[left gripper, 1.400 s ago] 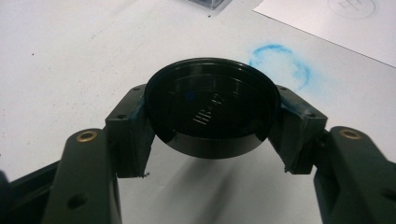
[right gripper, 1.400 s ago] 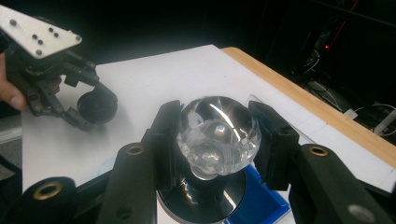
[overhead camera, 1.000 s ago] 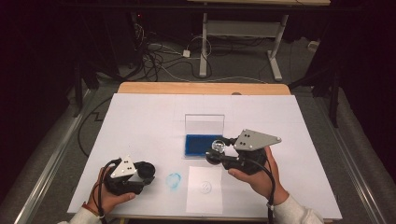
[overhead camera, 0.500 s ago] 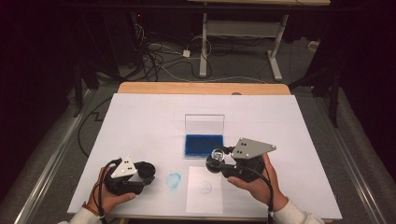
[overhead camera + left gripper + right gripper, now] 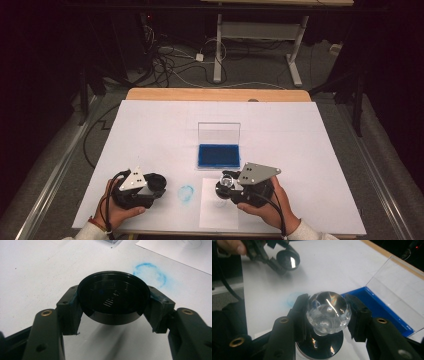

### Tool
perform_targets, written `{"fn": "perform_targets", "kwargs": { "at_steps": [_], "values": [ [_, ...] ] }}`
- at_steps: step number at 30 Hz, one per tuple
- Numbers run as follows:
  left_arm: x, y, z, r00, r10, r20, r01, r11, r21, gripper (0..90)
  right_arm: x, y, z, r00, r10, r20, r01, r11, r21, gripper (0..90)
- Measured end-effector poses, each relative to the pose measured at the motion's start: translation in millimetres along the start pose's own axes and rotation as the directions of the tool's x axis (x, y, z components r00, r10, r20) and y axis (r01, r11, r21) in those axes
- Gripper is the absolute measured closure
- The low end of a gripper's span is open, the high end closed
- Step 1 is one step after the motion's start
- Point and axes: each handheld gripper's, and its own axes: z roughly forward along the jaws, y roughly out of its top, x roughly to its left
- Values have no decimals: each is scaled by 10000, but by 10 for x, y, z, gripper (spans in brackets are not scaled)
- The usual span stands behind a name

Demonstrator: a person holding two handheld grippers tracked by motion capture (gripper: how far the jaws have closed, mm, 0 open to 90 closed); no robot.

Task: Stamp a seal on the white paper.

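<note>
My left gripper is shut on a flat black round cap, held just above the white table near its front left; the high view shows that cap in the same grip. My right gripper is shut on the clear faceted knob of a round stamp, whose dark shiny base hangs below the jaws. In the high view the stamp hovers low over a small white paper sheet, in front of the blue ink pad.
The ink pad's case stands open, its clear lid upright behind it. A blue ring smudge marks the table between the grippers. The white table cover ends at a wooden edge at the back. Cables lie on the floor beyond.
My right gripper has come down and toward the person with the stamp, from the ink pad's front edge to low over the paper sheet. The left gripper has stayed still.
</note>
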Motion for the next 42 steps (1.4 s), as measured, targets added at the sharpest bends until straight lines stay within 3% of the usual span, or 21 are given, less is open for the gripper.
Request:
{"fn": "perform_targets", "kwargs": {
  "at_steps": [6, 9, 10, 12, 15, 16, 17, 24, 42],
  "values": [
    [2, 3, 4, 10000, 1, 5, -1, 10000, 24, 365, 69, -71, 77, 9993, -306, -214, 312, 9991, 297, 570],
    [1, 4, 2, 10000, 1, 4, -1, 10000, 12, 365, 81, -97, 115, 9993, -236, -296, 247, 9991, 341, 570],
    [15, 5, -12, 9998, 196, 6, -196, 9996, 187, 365, 89, -106, 133, 9991, -261, -331, 275, 9987, 418, 570],
    [3, 1, -1, 10000, -17, 2, 17, 10000, 10, 365, 103, -125, 165, 9987, -333, -376, 353, 9979, 538, 570],
    [3, 0, -3, 10000, -14, -1, 14, 10000, 3, 365, 117, -143, 200, 9984, -387, -406, 413, 9969, 670, 570],
    [17, 2, -17, 9998, 184, 8, -184, 9997, 183, 365, 116, -148, 208, 9984, -376, -425, 405, 9968, 694, 570],
    [5, 0, -4, 10000, -15, -4, 15, 10000, 1, 365, 119, -153, 215, 9985, -374, -408, 403, 9965, 736, 570],
    [7, -1, -4, 10000, -24, -2, 24, 10000, 1, 365, 139, -197, 283, 9978, -387, -542, 441, 9938, 1017, 570],
    [6, 0, 0, 10000, -5, 4, 5, 10000, 35, 365, 145, -244, 386, 9974, -514, -496, 567, 9919, 1133, 570]
  ]
}}
